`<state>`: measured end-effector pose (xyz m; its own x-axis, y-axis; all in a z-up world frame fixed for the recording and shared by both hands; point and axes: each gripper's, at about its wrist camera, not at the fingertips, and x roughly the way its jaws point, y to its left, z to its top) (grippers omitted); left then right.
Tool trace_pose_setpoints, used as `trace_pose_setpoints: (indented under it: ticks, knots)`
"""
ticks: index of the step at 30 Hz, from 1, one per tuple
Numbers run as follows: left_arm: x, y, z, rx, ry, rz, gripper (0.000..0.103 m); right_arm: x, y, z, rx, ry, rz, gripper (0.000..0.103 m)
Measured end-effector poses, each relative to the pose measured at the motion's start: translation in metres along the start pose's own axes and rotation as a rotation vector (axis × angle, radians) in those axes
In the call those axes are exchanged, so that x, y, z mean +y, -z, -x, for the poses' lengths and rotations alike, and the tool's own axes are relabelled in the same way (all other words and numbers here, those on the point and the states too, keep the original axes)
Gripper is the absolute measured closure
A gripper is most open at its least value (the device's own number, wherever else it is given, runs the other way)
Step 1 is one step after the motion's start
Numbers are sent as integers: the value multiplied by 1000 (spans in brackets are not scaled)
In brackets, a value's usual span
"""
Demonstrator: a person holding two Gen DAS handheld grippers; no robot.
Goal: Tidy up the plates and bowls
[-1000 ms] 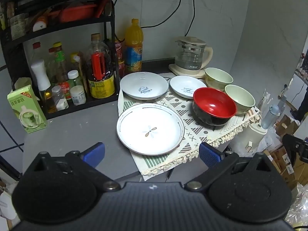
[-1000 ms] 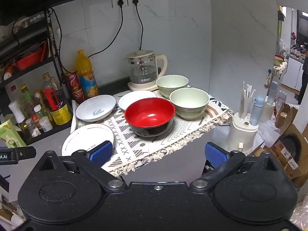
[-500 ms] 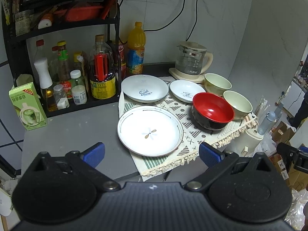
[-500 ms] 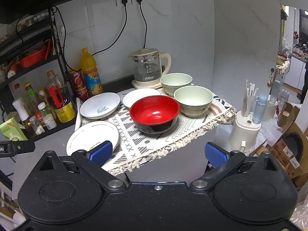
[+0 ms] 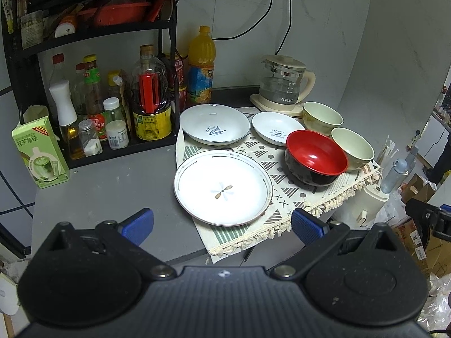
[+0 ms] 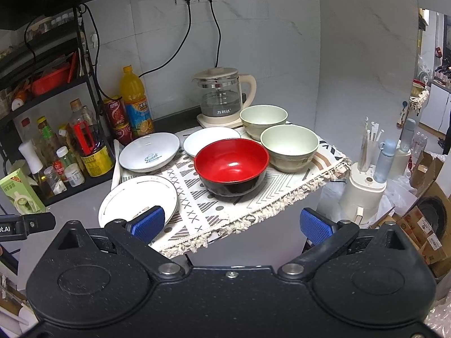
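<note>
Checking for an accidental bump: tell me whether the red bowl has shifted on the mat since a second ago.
No. The red bowl sits on the same patterned mat spot, against the nearer green bowl; only the camera framing changed.

Plates (image 5: pixel 223 187) left, bowls (image 5: pixel 316 160) right, on mat (image 5: pixel 284 180)

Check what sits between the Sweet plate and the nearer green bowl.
The small white plate lies between the Sweet plate and the green bowl, clearest in the left wrist view.
</note>
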<state>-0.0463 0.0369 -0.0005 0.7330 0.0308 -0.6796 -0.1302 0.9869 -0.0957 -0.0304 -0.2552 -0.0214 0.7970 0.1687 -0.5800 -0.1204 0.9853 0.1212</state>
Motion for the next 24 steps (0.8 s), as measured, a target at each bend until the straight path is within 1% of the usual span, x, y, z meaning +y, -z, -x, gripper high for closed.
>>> trace_pose_setpoints:
  ticks: [9,24]
  knots:
    - [0,-3,-4,5,-5,2,0,0,-3,-3,10,-17,4,0]
    - [1,-3,-3,2,-5,-3,0,2,-3,2,-8,-21,13,0]
